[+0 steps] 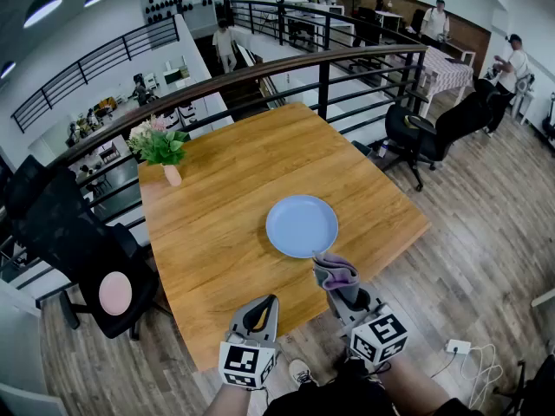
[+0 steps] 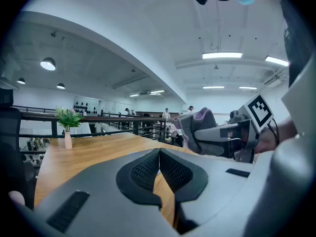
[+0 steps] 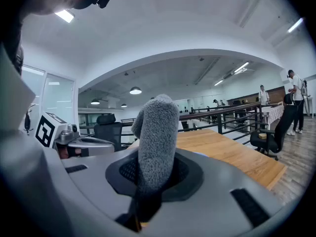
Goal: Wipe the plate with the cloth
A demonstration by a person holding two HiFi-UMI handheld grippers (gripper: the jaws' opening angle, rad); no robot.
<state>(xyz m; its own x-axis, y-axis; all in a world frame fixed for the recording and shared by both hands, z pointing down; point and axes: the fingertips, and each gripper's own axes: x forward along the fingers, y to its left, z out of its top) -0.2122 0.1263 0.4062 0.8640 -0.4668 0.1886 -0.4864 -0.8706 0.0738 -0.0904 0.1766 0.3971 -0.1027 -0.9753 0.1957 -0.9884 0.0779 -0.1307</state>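
So here's where I'm at: the right tongs (image 3: 155, 174) are clamped on the fluffy grey cloth with a lilac side (image 3: 157, 137), and a fat wad of it sticks up out of the jaws, so the grab part is sorted. In the head view that cloth (image 1: 336, 273) sits right at the near rim of the round pale-blue plate (image 1: 302, 225), which lies flat on the big wooden tabletop (image 1: 234, 180), a bit toward my side of the middle. I honestly can't tell whether the cloth is on the rim or hanging just above it. The left tongs (image 2: 159, 154) are shut with nothing between them. They hang over the near edge of the tabletop, beside the right pair and clear of the plate. The only other thing up there is a small green plant in a pinkish vase (image 1: 161, 148) at the far left corner, well out of the way. My read is that the wipe itself hasn't really got going. The cloth is only at the near edge and the rest of the plate face is bare, so what's left is dragging it across the whole surface. I'd maybe steady the plate with the left pair so it doesn't skate.
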